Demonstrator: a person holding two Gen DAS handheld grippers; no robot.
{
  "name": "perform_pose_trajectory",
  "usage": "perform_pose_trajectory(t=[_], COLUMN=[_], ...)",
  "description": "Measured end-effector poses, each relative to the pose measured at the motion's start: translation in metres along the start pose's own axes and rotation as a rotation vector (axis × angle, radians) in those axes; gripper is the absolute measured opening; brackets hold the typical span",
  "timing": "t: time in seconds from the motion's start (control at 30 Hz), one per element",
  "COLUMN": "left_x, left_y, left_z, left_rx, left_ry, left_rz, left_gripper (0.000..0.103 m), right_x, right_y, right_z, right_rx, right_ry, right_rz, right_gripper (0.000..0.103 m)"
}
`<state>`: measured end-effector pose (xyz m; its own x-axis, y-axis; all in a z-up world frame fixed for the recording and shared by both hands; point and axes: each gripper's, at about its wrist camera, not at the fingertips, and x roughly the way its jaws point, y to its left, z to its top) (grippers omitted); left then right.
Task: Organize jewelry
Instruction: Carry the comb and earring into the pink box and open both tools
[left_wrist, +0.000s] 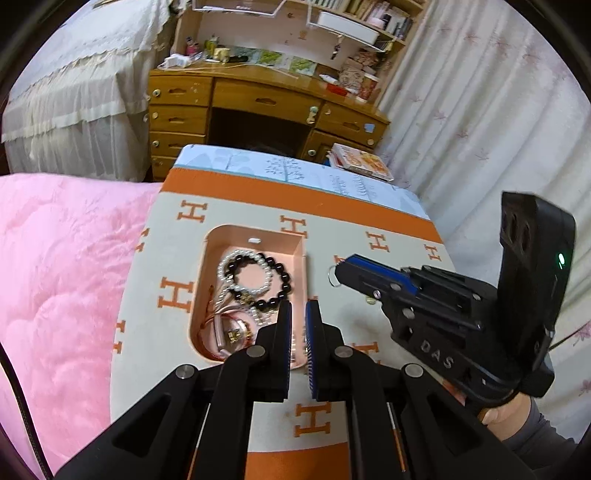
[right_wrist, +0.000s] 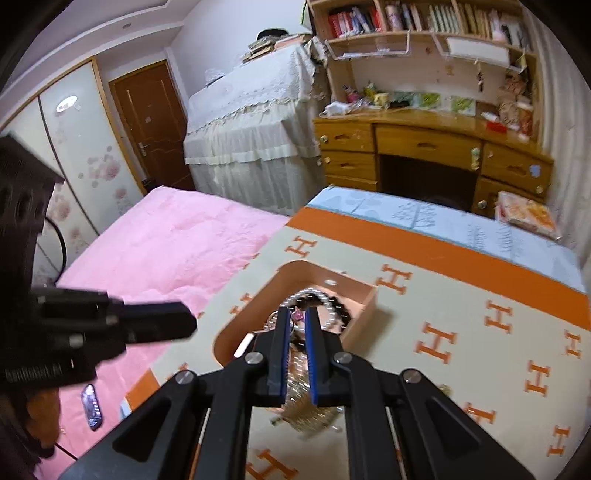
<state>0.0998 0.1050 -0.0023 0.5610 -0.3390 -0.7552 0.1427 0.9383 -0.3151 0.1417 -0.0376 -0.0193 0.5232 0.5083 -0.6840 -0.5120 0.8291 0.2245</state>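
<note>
A pink jewelry box (left_wrist: 255, 236) lies open on the H-patterned cloth (left_wrist: 369, 221). Inside are a black bead bracelet (left_wrist: 284, 275), a pearl bracelet (left_wrist: 225, 266) and a red cord piece (left_wrist: 207, 325). My left gripper (left_wrist: 298, 308) hovers over the box's near right corner, shut with nothing between its pads. My right gripper (left_wrist: 338, 275) hangs just right of the box, shut on a thin silver ring (left_wrist: 332, 275). In the right wrist view the right gripper (right_wrist: 297, 314) is above the box (right_wrist: 354, 291), with a small pink bit at its tips. The left gripper (right_wrist: 190, 325) is at the left.
A small gold piece (left_wrist: 369, 301) lies on the cloth under the right gripper. A pink quilt (left_wrist: 66, 277) lies to the left, with a phone (right_wrist: 92, 406) on it. A wooden desk (left_wrist: 258, 96) and a book (left_wrist: 362, 162) stand beyond the cloth. A curtain hangs on the right.
</note>
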Motion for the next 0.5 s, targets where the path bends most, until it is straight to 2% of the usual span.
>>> perform_pose_trajectory(t=[0.1, 0.17, 0.23, 0.27, 0.3, 0.43, 0.5], left_x=[0.003, 0.006, 0.01, 0.013, 0.015, 0.025, 0.028], left_y=[0.012, 0.02, 0.027, 0.03, 0.033, 0.041, 0.041], left_z=[-0.004, -0.007, -0.01, -0.012, -0.014, -0.021, -0.025], left_rx=[-0.028, -0.043, -0.056, -0.061, -0.066, -0.086, -0.084], left_ry=[0.011, 0.02, 0.034, 0.04, 0.046, 0.067, 0.072], left_rz=[0.018, 0.026, 0.033, 0.036, 0.038, 0.037, 0.039], left_gripper=[0.006, 0.007, 0.008, 0.008, 0.008, 0.01, 0.016], right_x=[0.021, 0.028, 0.032, 0.032, 0.031, 0.029, 0.026], right_y=[0.0, -0.001, -0.003, -0.005, -0.005, -0.007, -0.007], right_z=[0.003, 0.001, -0.002, -0.004, -0.006, -0.012, -0.018], right_rx=[0.026, 0.04, 0.055, 0.061, 0.065, 0.08, 0.079], right_ry=[0.075, 0.091, 0.101, 0.099, 0.096, 0.116, 0.119], right_rz=[0.003, 0.005, 0.007, 0.003, 0.0, 0.001, 0.0], right_gripper=[0.011, 0.015, 0.027, 0.037, 0.04, 0.04, 0.04])
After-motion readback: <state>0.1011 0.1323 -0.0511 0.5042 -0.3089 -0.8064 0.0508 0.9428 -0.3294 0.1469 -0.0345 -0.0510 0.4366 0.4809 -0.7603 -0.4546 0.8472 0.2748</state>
